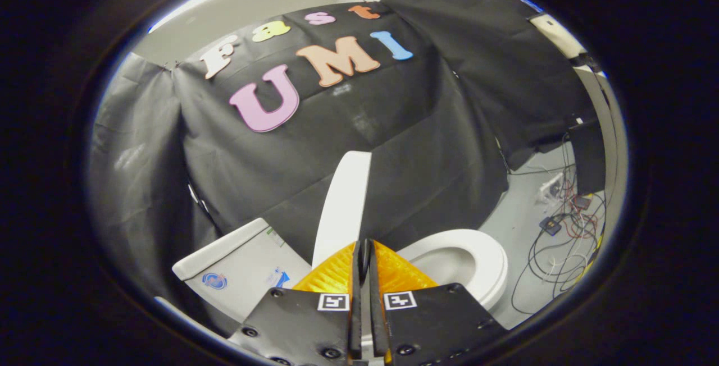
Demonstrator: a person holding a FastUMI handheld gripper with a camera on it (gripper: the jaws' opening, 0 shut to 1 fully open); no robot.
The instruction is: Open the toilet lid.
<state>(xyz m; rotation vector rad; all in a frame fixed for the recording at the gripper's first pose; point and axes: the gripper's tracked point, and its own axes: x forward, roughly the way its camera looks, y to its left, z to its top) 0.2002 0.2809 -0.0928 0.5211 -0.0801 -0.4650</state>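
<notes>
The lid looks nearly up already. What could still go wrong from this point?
1. The lid stands raised, edge-on, just beyond the gripper, whose orange fingers look closed together with nothing visibly between them. If the lid is not past its balance point, it might drop back onto the seat.
2. Pushed too hard, it could bang against the tank behind.
3. Loose cables on the floor beside the toilet could trip the person.

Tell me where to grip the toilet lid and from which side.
Take the toilet lid by its thin free edge at the top, coming from the seat side. It stands raised edge-on, so the slim rim should fit between the fingers. The claw is closed right in front of it; whether it pinches the lid can't be told.
</notes>
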